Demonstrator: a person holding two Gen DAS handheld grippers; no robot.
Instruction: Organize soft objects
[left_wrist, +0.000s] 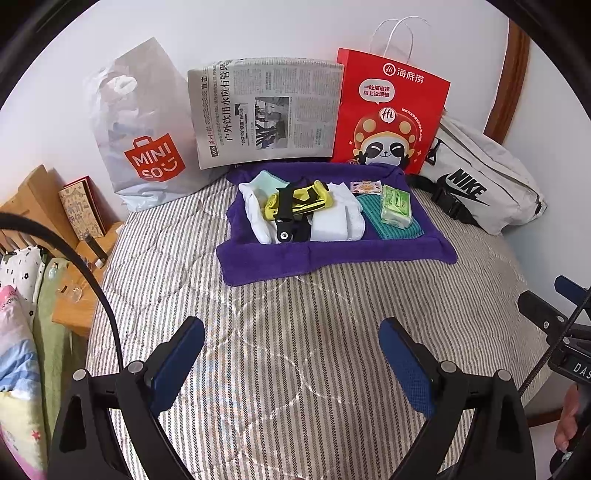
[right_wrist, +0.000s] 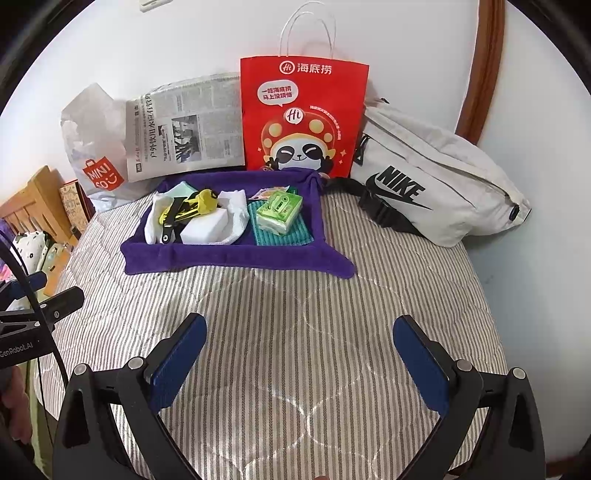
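Note:
A purple towel (left_wrist: 332, 254) (right_wrist: 229, 254) lies spread on the striped bed, its edges raised like a tray. On it rest white cloths (left_wrist: 347, 214) (right_wrist: 236, 214), a white sponge block (right_wrist: 205, 225), a yellow and black strap item (left_wrist: 299, 203) (right_wrist: 192, 206), a green tissue pack (left_wrist: 397, 205) (right_wrist: 279, 214) on a teal cloth (left_wrist: 373, 218) (right_wrist: 280, 236), and a small packet (left_wrist: 365, 186). My left gripper (left_wrist: 291, 336) and right gripper (right_wrist: 301, 332) both hover open over bare bedding, well short of the towel, holding nothing.
Against the wall stand a white Miniso bag (left_wrist: 144, 133) (right_wrist: 96, 147), a newspaper (left_wrist: 266, 110) (right_wrist: 184, 129), a red paper bag (left_wrist: 388, 110) (right_wrist: 303, 114) and a white Nike waist bag (left_wrist: 476, 181) (right_wrist: 436, 177). A wooden bedside stand (left_wrist: 40, 206) sits left.

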